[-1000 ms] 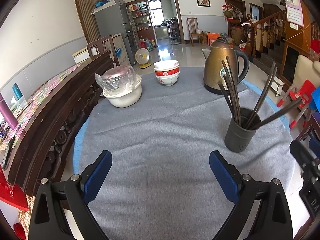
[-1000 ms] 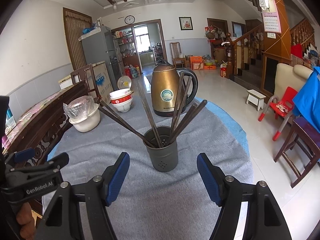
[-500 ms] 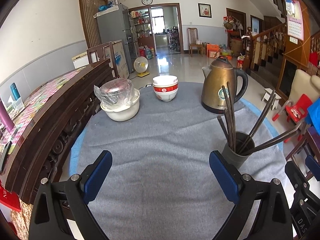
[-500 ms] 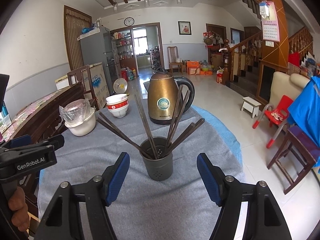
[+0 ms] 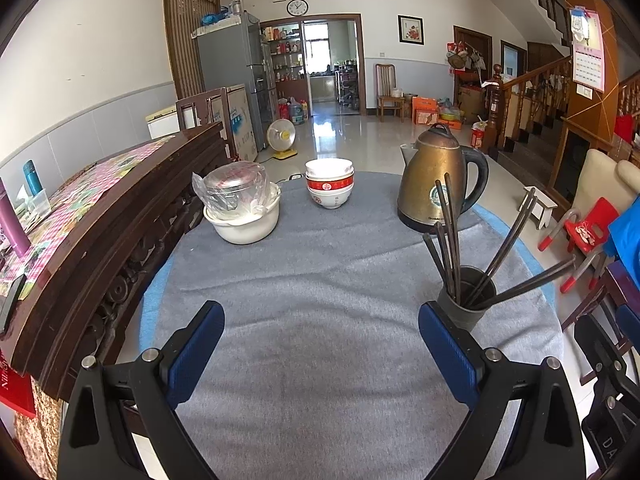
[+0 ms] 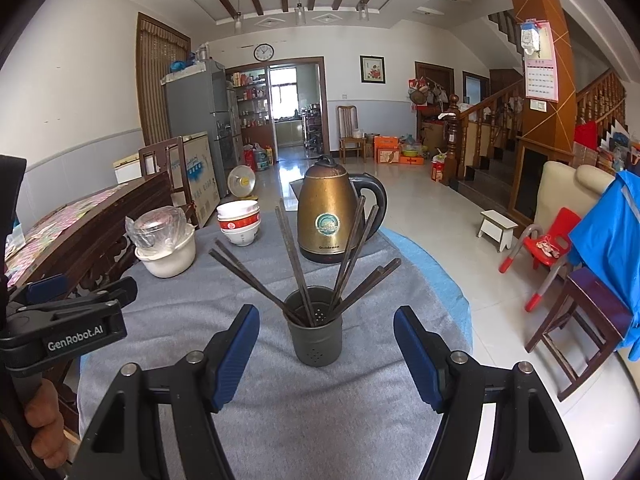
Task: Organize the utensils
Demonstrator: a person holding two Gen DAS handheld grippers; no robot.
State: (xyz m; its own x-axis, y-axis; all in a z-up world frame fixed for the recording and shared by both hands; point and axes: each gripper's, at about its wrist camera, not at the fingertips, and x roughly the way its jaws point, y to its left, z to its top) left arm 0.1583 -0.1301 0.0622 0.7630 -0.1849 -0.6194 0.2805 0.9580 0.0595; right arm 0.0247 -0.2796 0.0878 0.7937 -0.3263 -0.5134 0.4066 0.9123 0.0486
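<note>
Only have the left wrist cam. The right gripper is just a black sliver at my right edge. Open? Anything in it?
Observer: Open. The right gripper has its blue pads wide apart, and the dark grey cylindrical chopstick holder stands in line with the gap, touching neither pad.
Operator: One of my pads hides the holder's base. Is it upright?
Observer: Yes, it sits flat on the grey cloth. Small drain holes show low on its front wall.
Operator: What's behind the left gripper?
Observer: A bare hand is wrapped round its handle, at the lower left of the right wrist view.
</note>
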